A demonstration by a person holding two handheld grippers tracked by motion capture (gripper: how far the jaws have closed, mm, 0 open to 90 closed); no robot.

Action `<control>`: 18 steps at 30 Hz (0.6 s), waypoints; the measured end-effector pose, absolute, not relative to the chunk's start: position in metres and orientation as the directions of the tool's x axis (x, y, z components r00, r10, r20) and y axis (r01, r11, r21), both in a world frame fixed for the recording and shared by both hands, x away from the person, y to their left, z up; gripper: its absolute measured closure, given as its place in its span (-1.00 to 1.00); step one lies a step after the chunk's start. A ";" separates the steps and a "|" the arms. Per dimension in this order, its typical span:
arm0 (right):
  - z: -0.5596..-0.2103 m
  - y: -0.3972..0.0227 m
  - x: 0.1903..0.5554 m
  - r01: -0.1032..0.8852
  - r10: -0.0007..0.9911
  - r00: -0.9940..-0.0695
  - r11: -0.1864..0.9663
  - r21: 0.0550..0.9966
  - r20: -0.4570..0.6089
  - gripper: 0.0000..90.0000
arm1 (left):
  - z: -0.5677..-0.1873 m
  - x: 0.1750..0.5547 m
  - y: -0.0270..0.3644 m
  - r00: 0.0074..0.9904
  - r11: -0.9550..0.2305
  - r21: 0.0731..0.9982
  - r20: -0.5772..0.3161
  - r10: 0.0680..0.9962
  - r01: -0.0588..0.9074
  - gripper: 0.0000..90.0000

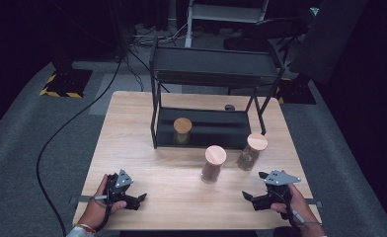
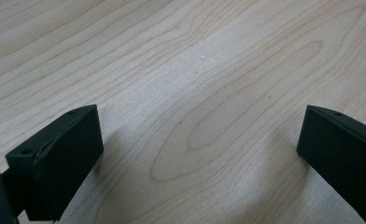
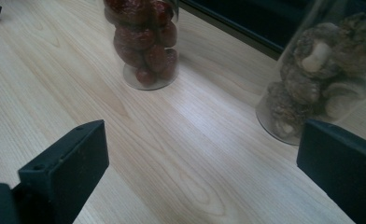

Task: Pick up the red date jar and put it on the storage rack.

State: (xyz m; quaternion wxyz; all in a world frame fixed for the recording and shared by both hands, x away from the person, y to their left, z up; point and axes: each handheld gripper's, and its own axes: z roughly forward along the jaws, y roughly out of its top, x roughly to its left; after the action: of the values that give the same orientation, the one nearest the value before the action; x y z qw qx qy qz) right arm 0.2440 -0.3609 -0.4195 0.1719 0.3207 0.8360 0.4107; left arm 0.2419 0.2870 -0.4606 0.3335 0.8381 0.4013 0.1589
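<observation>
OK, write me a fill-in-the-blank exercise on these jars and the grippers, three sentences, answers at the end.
1. The number of jars with wooden lids standing on the table in front of the black rack is ____.
2. The third jar stands on the rack's ____ shelf.
3. The jaws of the left gripper and of the right gripper are both ____.

Missing words: two; lower; open

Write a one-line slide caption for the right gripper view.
Open right hand-held gripper low over the wooden table, facing a jar of red fruit and a jar of mushrooms.
</observation>
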 end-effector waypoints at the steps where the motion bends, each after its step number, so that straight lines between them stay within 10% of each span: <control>1: -0.419 -0.360 0.244 0.395 0.675 -0.738 0.459 0.796 -0.023 -0.95 | -0.461 0.242 0.287 0.627 -0.455 0.687 -0.001 0.779 0.567 -1.00; 18: -0.411 -0.338 0.255 0.362 0.639 -0.768 0.478 0.800 -0.034 -0.95 | -0.461 0.242 0.287 0.627 -0.455 0.687 -0.001 0.779 0.567 -1.00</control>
State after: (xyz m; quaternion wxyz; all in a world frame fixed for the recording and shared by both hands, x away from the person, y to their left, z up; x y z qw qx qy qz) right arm 0.2555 -0.3378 -0.4106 0.1666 0.2968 0.8433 0.4160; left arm 0.2418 0.2870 -0.4607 0.3336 0.8381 0.4014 0.1590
